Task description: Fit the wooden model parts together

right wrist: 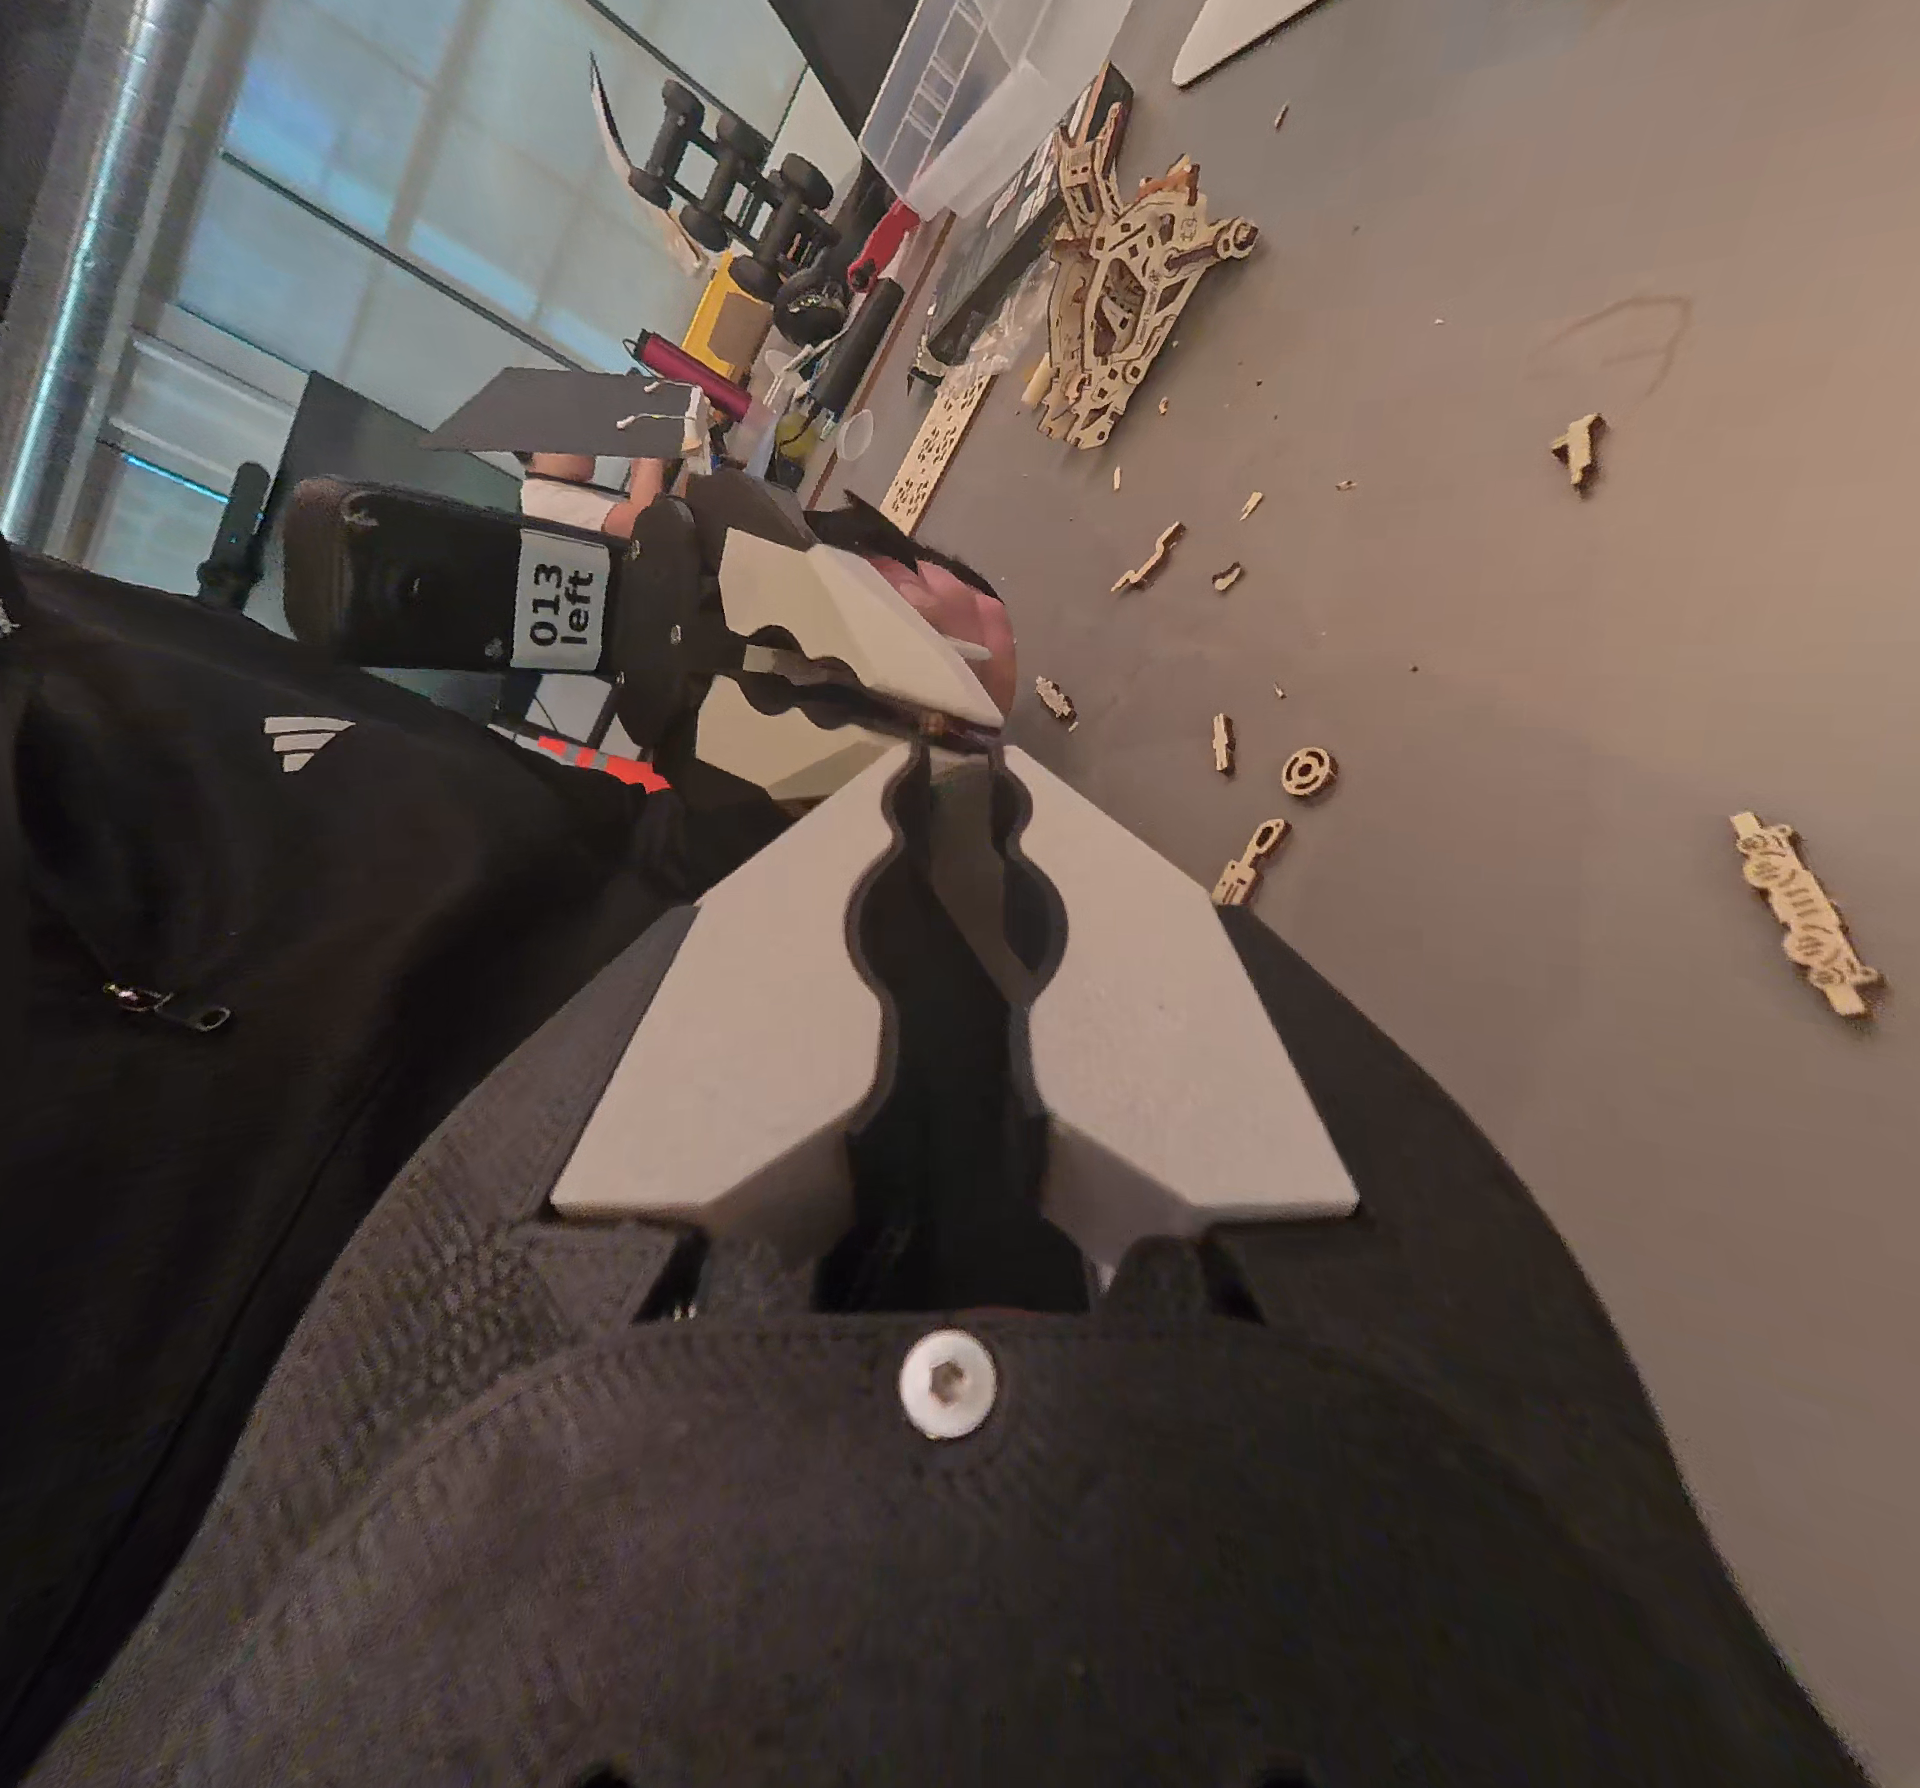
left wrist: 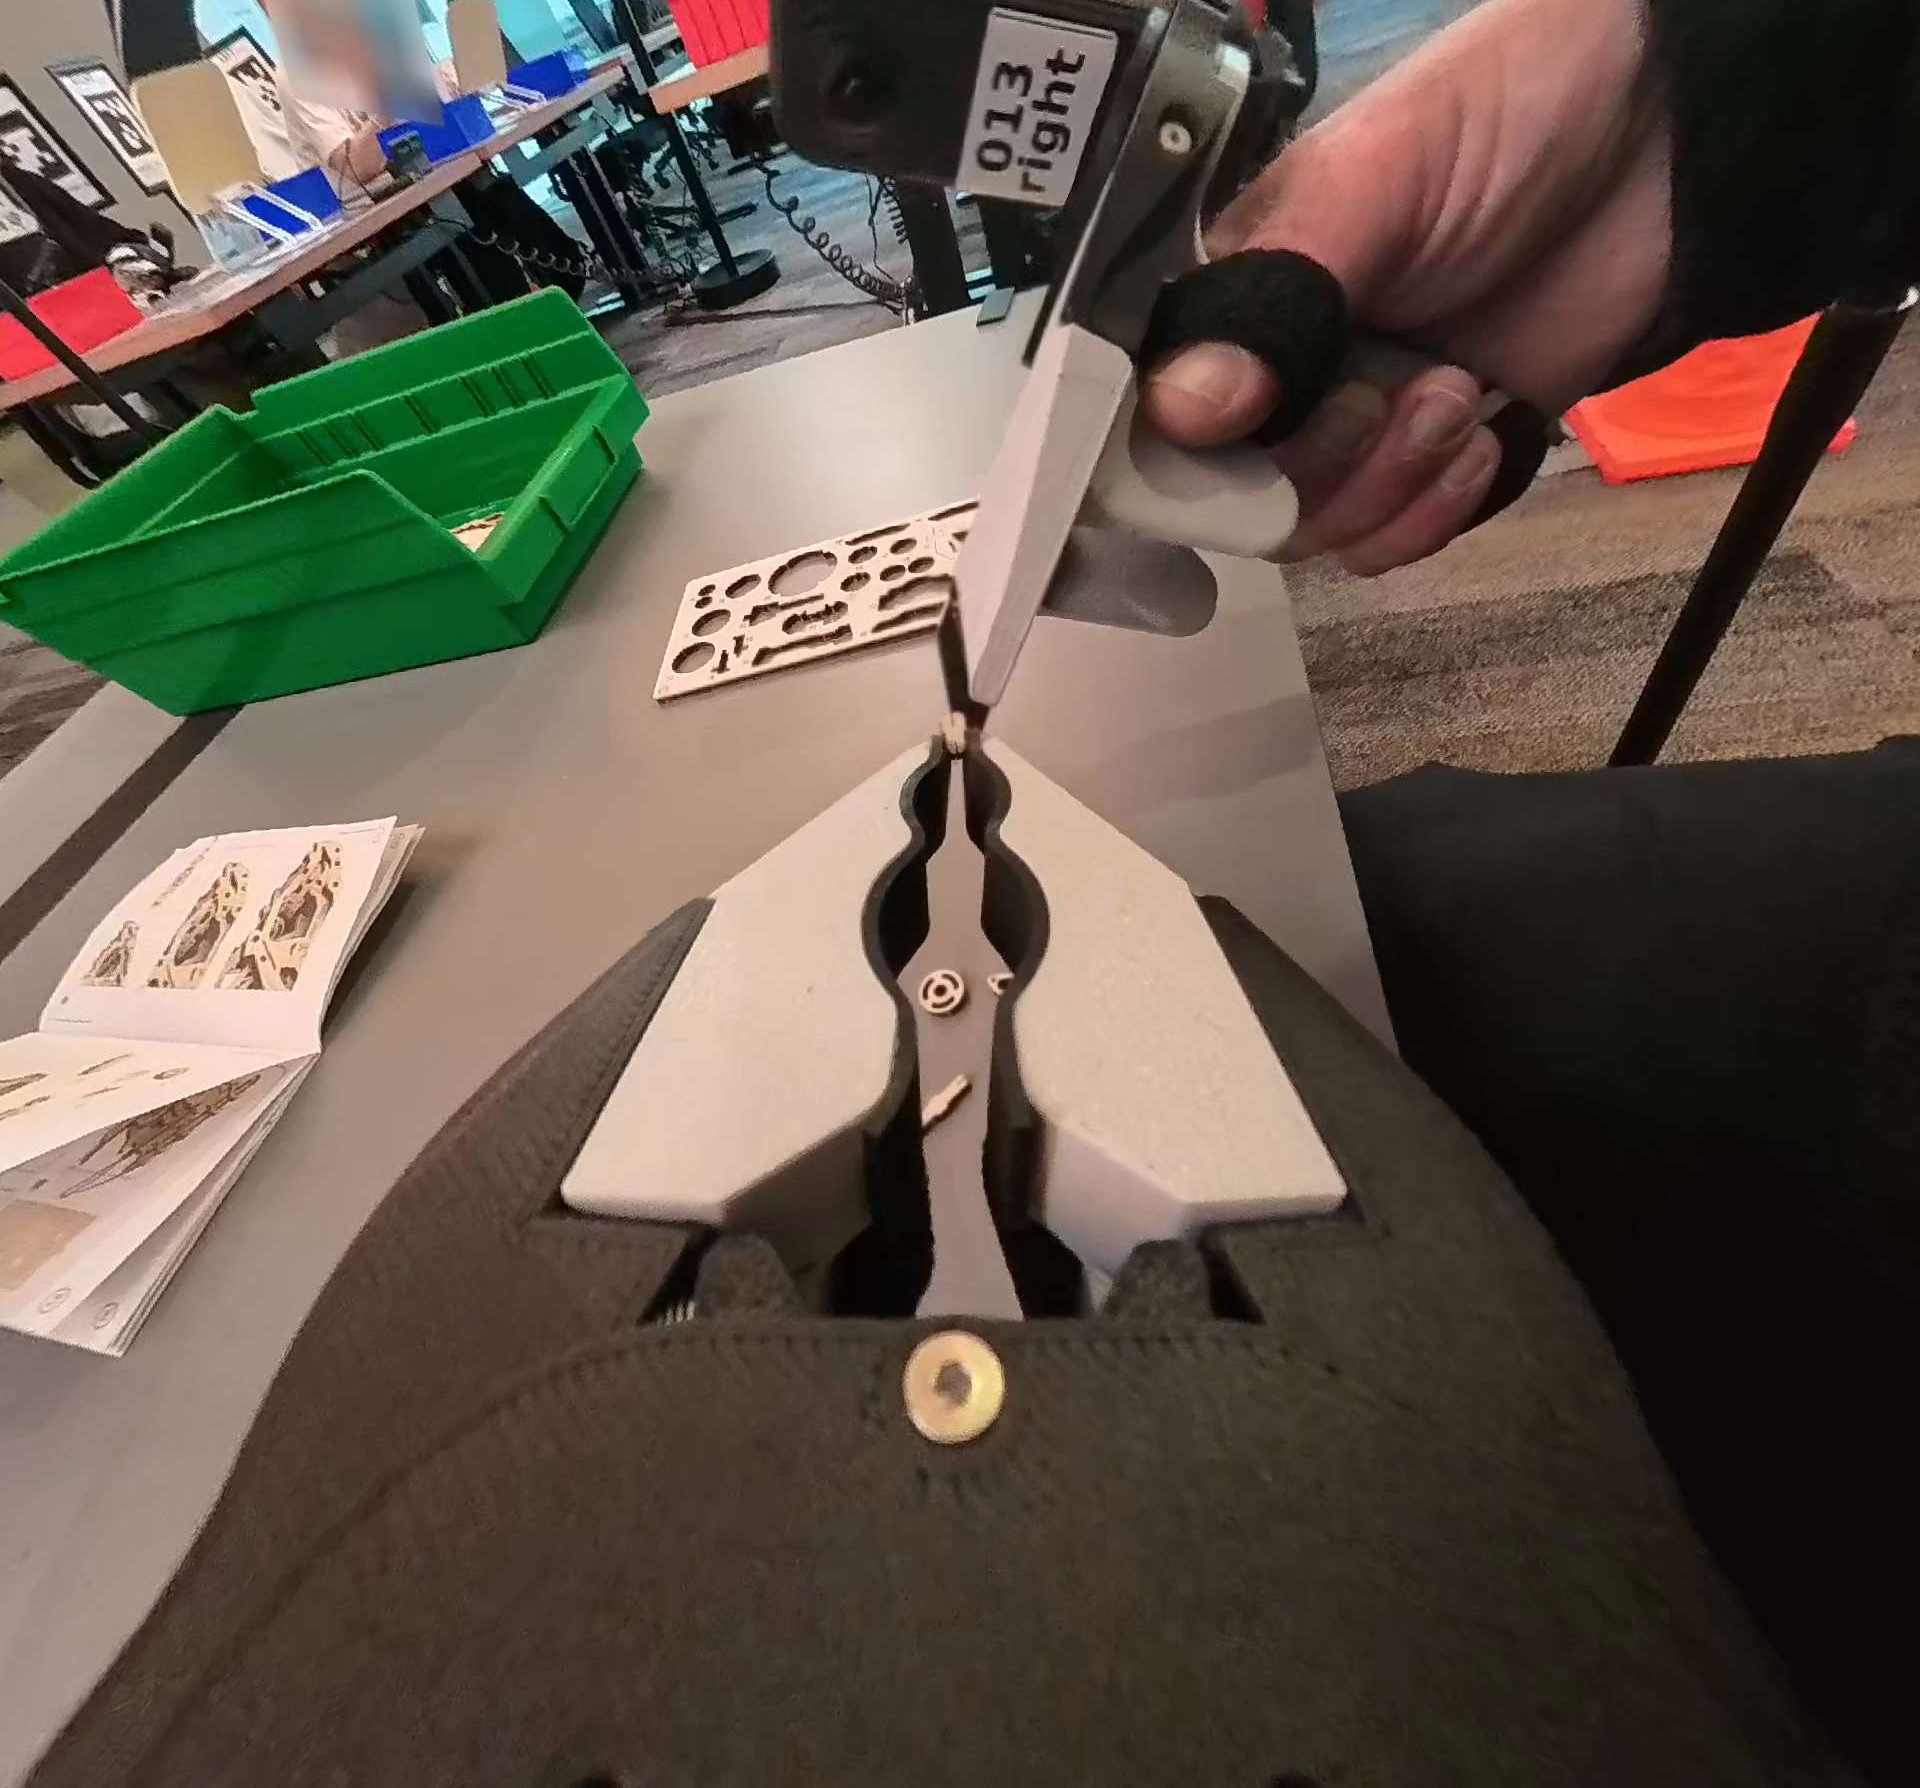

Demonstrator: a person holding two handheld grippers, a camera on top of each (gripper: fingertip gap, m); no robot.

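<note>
My left gripper [left wrist: 954, 739] is shut on a small pale wooden part [left wrist: 951, 730] at its very tips, held above the grey table [left wrist: 520, 803]. My right gripper [right wrist: 956, 751] comes down from above in the left wrist view [left wrist: 971, 699]. Its tips meet the left gripper's tips, nearly shut on a tiny brown piece [right wrist: 940, 723] that is mostly hidden. The left gripper [right wrist: 987, 712] reaches in from the left in the right wrist view. A partly built wooden model [right wrist: 1122, 304] lies farther back on the table.
Loose wooden pieces lie on the table: a ring [right wrist: 1307, 772], a long engraved strip [right wrist: 1808, 928] and several small scraps. A punched-out sheet [left wrist: 810, 616], a green bin [left wrist: 312, 543] and an open instruction booklet [left wrist: 208, 959] sit to the left. A clear plastic box [right wrist: 997, 24] stands at the back. Both grippers' tips are close together, under 4 cm apart. Left tips and right tips are each some 25 cm from the partly built wooden model [right wrist: 1122, 304].
</note>
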